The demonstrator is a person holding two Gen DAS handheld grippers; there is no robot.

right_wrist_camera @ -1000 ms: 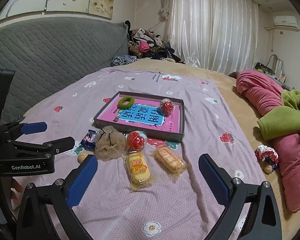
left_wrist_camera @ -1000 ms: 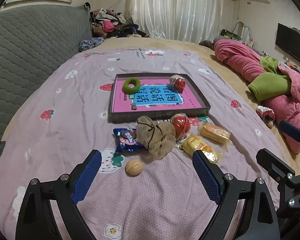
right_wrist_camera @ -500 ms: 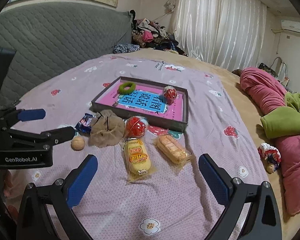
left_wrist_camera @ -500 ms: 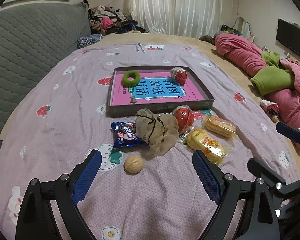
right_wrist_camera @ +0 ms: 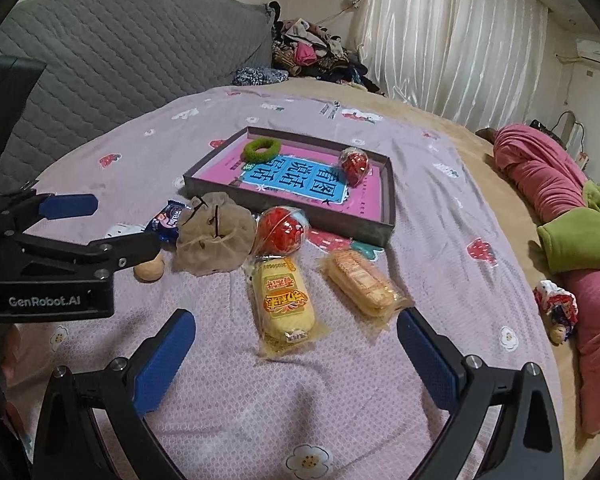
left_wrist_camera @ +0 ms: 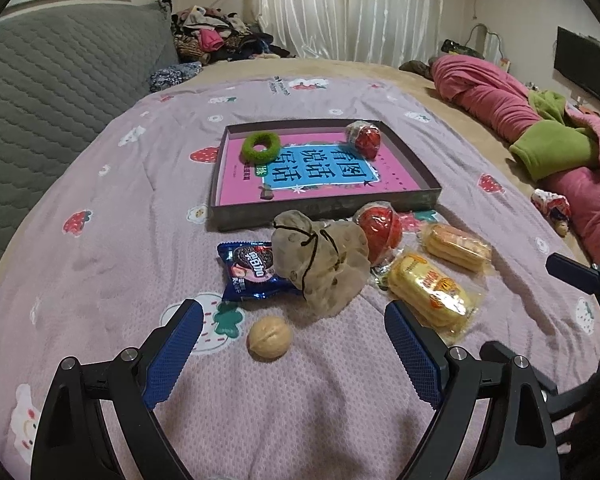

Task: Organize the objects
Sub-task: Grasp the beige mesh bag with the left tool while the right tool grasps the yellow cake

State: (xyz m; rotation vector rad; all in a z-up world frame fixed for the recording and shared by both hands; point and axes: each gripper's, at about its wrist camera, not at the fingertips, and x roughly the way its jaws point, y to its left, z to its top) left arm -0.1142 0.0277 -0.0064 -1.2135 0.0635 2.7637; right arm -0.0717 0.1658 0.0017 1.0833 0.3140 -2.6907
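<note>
Both lowered toward the bed over the last second: left gripper (left_wrist_camera: pixel 290 338) spread and empty, walnut (left_wrist_camera: pixel 269 337) now between its fingers; right gripper (right_wrist_camera: pixel 296 340) spread, nearing the yellow cake packet (right_wrist_camera: pixel 283 300). Beyond, the tray (left_wrist_camera: pixel 324 206) holding green ring and red ball. Pickup imminent.

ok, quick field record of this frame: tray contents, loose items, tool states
tray: green ring, red wrapped ball
loose on bedspread: walnut, blue cookie packet, brown pouch, second red ball, two yellow snack packs
left tool: open, empty, nearest the walnut
right tool: open, empty, over the snack packs
</note>
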